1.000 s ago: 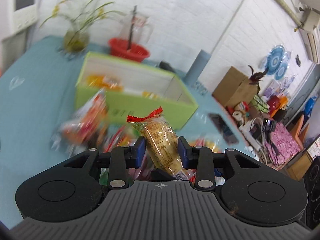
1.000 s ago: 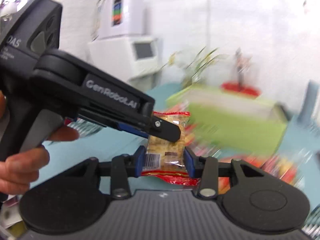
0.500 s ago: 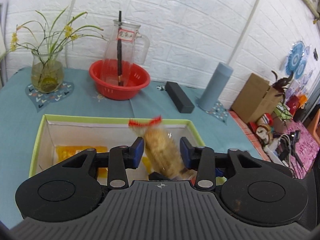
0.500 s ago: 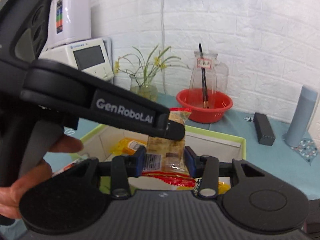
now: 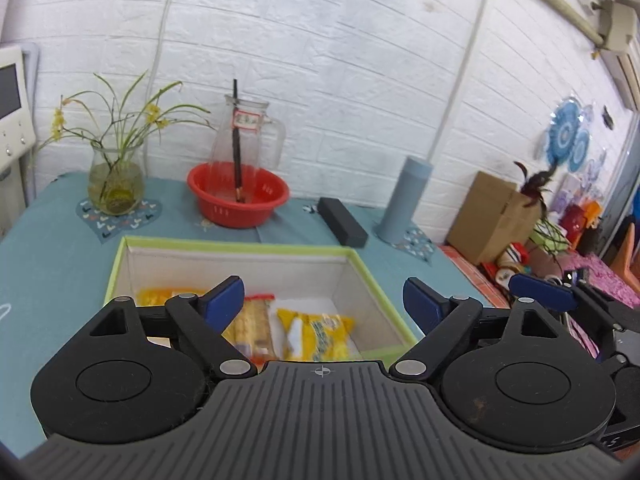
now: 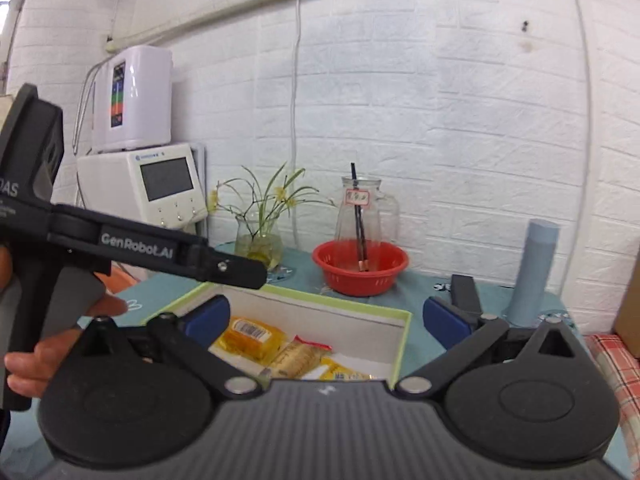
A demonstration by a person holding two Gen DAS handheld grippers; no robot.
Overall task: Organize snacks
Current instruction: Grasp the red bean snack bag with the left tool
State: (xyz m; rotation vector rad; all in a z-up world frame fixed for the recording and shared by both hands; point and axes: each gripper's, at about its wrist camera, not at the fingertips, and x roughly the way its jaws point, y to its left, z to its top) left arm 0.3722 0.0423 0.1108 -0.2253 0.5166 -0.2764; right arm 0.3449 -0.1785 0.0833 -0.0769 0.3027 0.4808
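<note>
A green-rimmed box (image 5: 240, 245) with white walls sits on the teal table; it also shows in the right wrist view (image 6: 402, 344). Inside lie a tan cracker pack with red ends (image 5: 254, 326), a yellow pack (image 5: 316, 330) and another yellow pack at the left (image 5: 160, 294). In the right wrist view the cracker pack (image 6: 298, 358) lies beside a yellow pack (image 6: 250, 334). My left gripper (image 5: 322, 306) is open and empty above the box's near side. My right gripper (image 6: 326, 320) is open and empty over the box. The left gripper's arm (image 6: 160, 248) crosses the right wrist view.
A red basket (image 5: 238, 196) with a glass pitcher (image 5: 244, 140), a vase of plants (image 5: 116, 178), a black case (image 5: 342, 226) and a grey-blue cylinder (image 5: 404, 200) stand behind the box. A cardboard box (image 5: 492, 216) and clutter lie off the table's right edge.
Both grippers opened and let go of their cracker packs, which now lie in the box. Before that, both had carried the packs from the snack pile over the box.
</note>
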